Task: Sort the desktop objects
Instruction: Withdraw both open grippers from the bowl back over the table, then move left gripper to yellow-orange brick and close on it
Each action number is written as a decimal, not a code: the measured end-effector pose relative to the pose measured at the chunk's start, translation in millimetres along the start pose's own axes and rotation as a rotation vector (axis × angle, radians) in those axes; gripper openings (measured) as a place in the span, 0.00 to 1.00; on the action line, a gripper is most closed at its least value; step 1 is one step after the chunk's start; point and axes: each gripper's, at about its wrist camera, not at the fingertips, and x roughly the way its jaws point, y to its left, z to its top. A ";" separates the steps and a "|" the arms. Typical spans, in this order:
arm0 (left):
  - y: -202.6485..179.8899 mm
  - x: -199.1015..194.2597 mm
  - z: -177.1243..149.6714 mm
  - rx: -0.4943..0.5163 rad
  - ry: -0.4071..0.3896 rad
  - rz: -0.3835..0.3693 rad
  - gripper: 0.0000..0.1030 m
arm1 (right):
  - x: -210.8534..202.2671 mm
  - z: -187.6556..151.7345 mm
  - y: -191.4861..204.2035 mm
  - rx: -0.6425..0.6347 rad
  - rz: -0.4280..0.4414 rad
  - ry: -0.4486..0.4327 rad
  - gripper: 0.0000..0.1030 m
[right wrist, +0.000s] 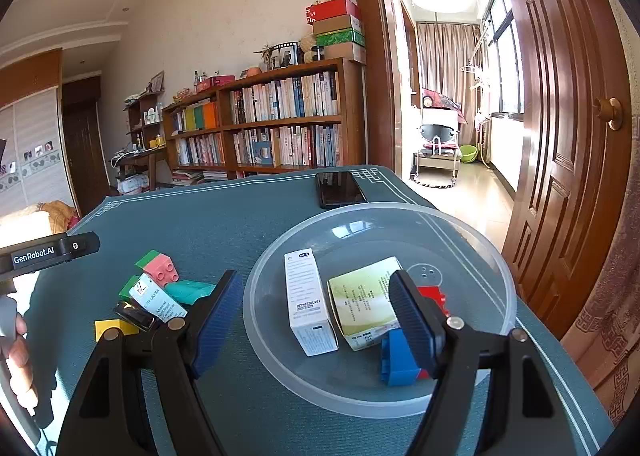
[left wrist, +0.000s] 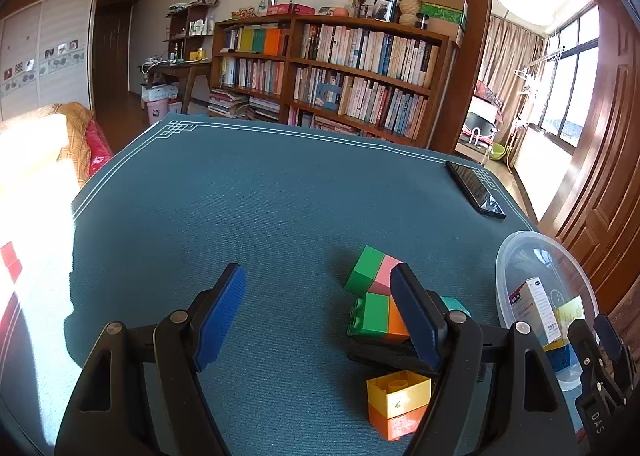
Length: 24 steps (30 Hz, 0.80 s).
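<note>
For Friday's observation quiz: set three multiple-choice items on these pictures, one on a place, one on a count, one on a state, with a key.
1. Where does the black phone lie?
A. in the bowl
B. on the mat's far corner
C. on the bookshelf

2. How many cartons lie in the clear bowl?
A. two
B. four
C. none

3. How do the right gripper jaws stand?
A. shut on a brick
B. shut on nothing
C. open

Key: 1 B, it rests beyond the bowl's rim; 2 A, a white carton and a yellow-green carton; 3 C, its jaws stand apart, holding nothing.
</note>
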 end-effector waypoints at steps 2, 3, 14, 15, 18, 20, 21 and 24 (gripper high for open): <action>6.5 0.0 -1.3 -0.012 0.002 0.008 0.76 | -1.6 -2.2 2.7 -0.008 0.018 0.003 0.77; 9.4 -0.1 -2.0 -0.017 0.001 0.010 0.76 | -0.6 -1.8 3.6 -0.010 0.032 0.007 0.77; 35.3 10.4 -8.4 -0.127 0.048 -0.012 0.76 | -2.6 -8.7 26.0 -0.072 0.141 0.034 0.77; 33.8 10.7 -9.2 -0.120 0.052 -0.012 0.76 | -2.7 -8.9 27.4 -0.075 0.157 0.039 0.77; 28.9 11.0 -9.9 -0.103 0.056 -0.017 0.76 | -1.2 -10.4 30.3 -0.071 0.213 0.065 0.77; 25.2 9.8 -10.1 -0.091 0.054 -0.026 0.76 | -0.6 -11.9 32.0 -0.074 0.230 0.075 0.77; 23.1 8.6 -10.2 -0.084 0.052 -0.031 0.76 | -0.5 -12.5 32.8 -0.076 0.236 0.077 0.77; 16.9 3.7 -11.6 -0.058 0.041 -0.042 0.76 | 2.7 -14.1 35.1 -0.072 0.269 0.100 0.77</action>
